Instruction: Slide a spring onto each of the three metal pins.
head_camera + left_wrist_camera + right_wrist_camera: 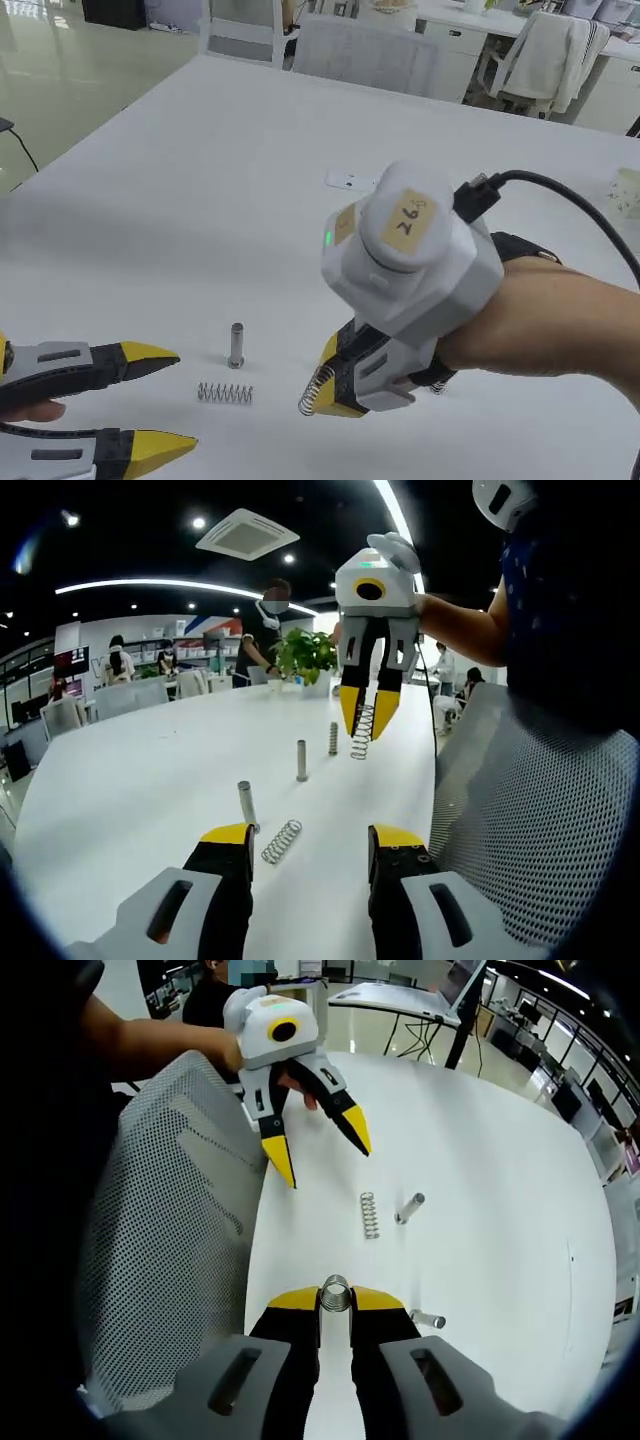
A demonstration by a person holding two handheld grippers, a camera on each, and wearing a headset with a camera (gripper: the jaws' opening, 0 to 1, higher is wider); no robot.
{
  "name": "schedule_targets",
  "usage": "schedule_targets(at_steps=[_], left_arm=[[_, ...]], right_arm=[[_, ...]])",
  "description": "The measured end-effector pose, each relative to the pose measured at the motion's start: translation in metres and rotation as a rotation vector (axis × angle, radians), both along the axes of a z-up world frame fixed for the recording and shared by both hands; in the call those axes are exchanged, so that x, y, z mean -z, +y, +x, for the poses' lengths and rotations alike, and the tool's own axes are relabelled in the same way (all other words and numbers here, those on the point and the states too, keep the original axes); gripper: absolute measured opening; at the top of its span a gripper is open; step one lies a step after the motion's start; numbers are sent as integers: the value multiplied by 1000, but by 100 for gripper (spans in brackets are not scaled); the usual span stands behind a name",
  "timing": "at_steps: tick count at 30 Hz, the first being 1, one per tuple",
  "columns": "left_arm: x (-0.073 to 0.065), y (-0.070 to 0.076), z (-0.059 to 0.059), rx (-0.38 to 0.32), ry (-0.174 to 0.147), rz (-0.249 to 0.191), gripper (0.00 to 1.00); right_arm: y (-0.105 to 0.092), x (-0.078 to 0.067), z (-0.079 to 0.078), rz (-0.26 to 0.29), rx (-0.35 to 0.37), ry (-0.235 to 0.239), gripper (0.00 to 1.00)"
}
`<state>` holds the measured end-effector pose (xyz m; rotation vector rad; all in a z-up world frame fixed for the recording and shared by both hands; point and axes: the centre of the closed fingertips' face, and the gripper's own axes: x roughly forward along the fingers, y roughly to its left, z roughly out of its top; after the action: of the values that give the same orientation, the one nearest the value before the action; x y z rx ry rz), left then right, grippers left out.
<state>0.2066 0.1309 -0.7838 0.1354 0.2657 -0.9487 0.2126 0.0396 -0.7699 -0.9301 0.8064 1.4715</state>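
My right claw [335, 1305] pinches a spring [315, 391]; my left claw [313, 836] is spread, empty. I'd hold it upright over the bare pin [236, 345], then lower straight down.

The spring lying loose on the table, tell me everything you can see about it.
The loose spring is a short coil of bright, silvery wire. It lies flat on its side on the white table. Nothing touches it. It sits just beside the upright metal pin but apart from it, ahead of the open left gripper.
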Motion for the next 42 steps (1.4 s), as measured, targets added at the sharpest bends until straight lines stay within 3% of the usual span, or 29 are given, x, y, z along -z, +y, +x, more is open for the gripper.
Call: schedule_targets(at_steps=[14,20,23,28,42], left_arm=[[1,12,2,-66,-7,-4,45],[2,14,2,-81,-8,-6,47],[3,15,2,-87,-8,-6,49],[4,16,1,-92,-5,-5,50],[4,19,0,-95,-5,-3,53]], right_arm=[[-25,-14,22,-5,71,-15,8],[-35,-24,48,6,131,-49,8],[-40,-21,62,-16,152,-78,8],[-40,-14,71,-38,160,-83,8],[-28,2,88,-58,160,-55,8]])
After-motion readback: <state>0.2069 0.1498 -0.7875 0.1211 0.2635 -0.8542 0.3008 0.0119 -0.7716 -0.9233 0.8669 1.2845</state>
